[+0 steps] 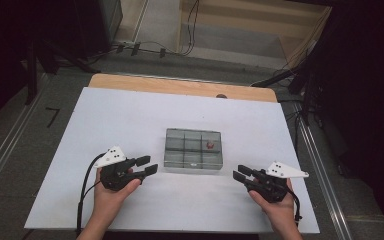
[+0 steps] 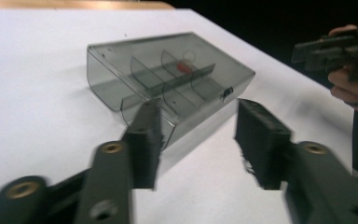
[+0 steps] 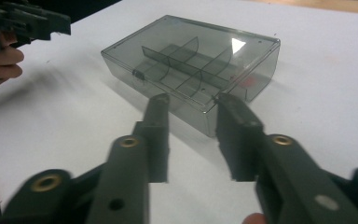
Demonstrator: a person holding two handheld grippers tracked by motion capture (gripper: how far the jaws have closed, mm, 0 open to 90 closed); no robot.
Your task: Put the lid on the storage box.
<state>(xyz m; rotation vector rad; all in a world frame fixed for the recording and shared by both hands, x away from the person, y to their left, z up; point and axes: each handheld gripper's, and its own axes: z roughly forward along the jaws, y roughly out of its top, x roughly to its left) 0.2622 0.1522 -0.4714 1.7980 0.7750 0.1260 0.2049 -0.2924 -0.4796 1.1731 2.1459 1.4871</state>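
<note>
Nearest the person, two hands come in over the front edge of the table, each holding one gripper. The left gripper (image 1: 149,166) sits at the front left of the white sheet (image 1: 125,120), its two black jaws spread apart with nothing between them; in the left gripper view (image 2: 196,135) the gap between the jaws is wide and bare sheet shows through it. The right gripper (image 1: 240,173) sits at the front right, its two jaws also parted and empty, and in the right gripper view (image 3: 193,135) the gap is narrower. Both grippers point inward toward the middle of the table.

Between them and a little farther back lies one clear smoky plastic box (image 1: 194,150), flat on the sheet, touching neither gripper. Dividers split it into six compartments, two rows of three. One small red item (image 1: 210,145) lies in the far right compartment.

Beyond the sheet, one strip of bare wooden tabletop (image 1: 180,86) shows, then the floor with cables (image 1: 145,49).
</note>
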